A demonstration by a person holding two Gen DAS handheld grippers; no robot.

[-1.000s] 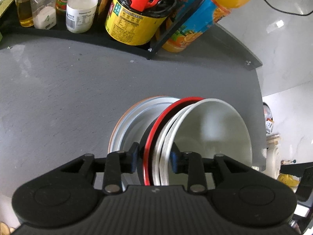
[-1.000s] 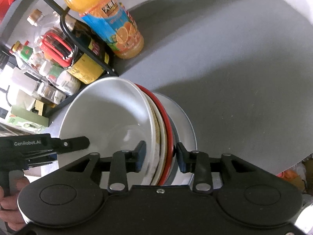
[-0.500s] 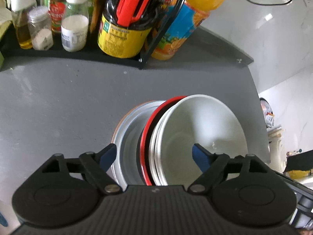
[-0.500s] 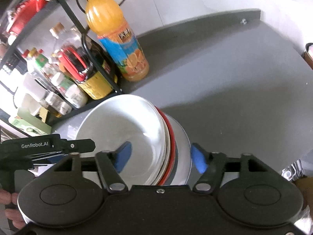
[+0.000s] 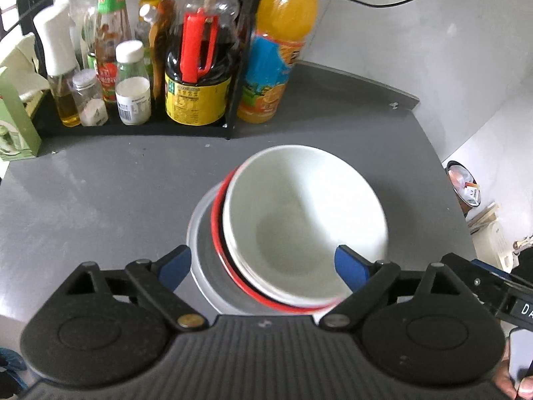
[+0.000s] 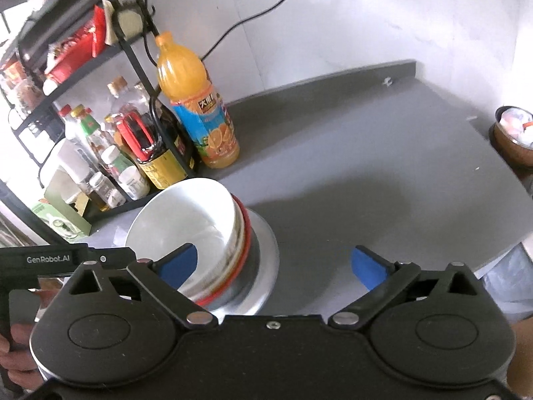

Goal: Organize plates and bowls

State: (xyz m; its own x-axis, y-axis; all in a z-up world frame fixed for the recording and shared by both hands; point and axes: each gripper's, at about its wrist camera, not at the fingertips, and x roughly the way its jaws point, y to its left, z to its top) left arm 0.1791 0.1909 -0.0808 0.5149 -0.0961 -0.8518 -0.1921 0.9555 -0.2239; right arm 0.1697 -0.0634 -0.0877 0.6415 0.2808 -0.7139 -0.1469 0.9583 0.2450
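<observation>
A stack of dishes sits on the grey counter (image 5: 100, 193). On top is a white bowl (image 5: 306, 213), under it a red-rimmed dish (image 5: 218, 213), and at the bottom a metal plate (image 5: 200, 233). In the right wrist view the same white bowl (image 6: 186, 220) rests above the red rim (image 6: 246, 233) and the metal plate (image 6: 266, 260). My left gripper (image 5: 263, 266) is open, its blue pads wide on either side of the stack and above it. My right gripper (image 6: 273, 263) is open too, drawn back from the stack's right side, holding nothing.
A black wire rack (image 5: 233, 66) at the back holds sauce bottles and jars (image 5: 133, 83). An orange juice bottle (image 6: 196, 110) stands beside it. A bin with rubbish (image 6: 514, 133) lies past the counter's right edge. A hand (image 6: 16, 350) holds the left gripper's handle.
Both grippers were shut on the rims of the stack a second ago. They opened wide, let go and pulled up and back; the stack now rests on the counter.
</observation>
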